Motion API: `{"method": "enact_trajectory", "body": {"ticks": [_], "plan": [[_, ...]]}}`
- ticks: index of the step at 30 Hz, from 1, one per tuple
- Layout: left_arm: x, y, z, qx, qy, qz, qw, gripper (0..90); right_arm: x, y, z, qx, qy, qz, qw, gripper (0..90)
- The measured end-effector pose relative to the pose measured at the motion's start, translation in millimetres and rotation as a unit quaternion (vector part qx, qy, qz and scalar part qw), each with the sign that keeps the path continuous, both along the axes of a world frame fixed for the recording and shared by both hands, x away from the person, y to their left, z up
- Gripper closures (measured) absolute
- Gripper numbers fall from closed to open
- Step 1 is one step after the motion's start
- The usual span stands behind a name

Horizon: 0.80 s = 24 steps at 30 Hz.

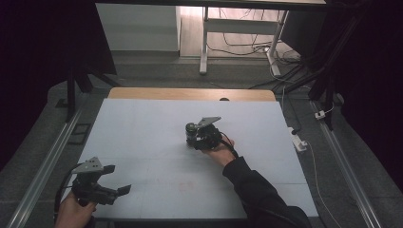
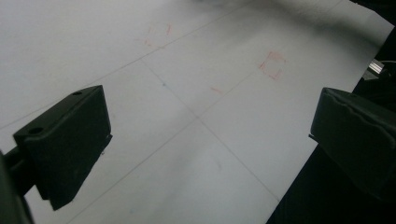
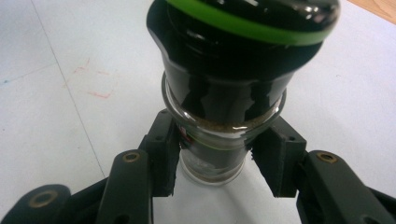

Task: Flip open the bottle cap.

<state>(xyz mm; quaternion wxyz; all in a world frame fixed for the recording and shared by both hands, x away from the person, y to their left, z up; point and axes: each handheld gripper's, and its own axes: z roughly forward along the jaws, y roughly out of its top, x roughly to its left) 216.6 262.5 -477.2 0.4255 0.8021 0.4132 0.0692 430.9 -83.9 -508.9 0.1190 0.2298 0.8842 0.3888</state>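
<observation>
High view is looking forward and down over the bench (image 1: 142, 137), while both gripper views are skimming close above it.

Glass jar (image 3: 212, 154) with a black cap and green ring — a grinder-type top — upright near the middle of the white table (image 1: 142, 137). Brownish contents show through the glass. Right gripper (image 3: 212, 161) jaws close against its sides — contact uncertain.

White table sheet (image 2: 154, 56) ruled with thin grey lines, faint red marks upper right. Black-capped glass jar (image 3: 233, 88), bright green band at top. Black sleeve (image 1: 259, 192) lower right.
</observation>
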Motion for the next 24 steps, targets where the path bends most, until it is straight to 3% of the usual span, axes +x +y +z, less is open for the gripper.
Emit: {"method": "enact_trajectory", "body": {"ticks": [8, 18, 24], "plan": [[17.8, -12.4, 2.5, -0.013, -0.016, -0.005, 0.9998, 0.0, 0.1, 0.0, 0.1, 0.000, 0.001, 0.001, 1.0000, 52.9], [47.2, -33.8, 9.3, 0.000, -0.041, -0.006, 0.9991, 0.0, 0.4, 0.0, 0.2, -0.001, 0.001, 0.002, 1.0000, 52.9], [65.4, -49.5, 11.6, 0.008, -0.042, -0.023, 0.9988, 0.0, 0.5, -0.1, 0.2, -0.001, 0.001, 0.002, 1.0000, 52.9]]}}
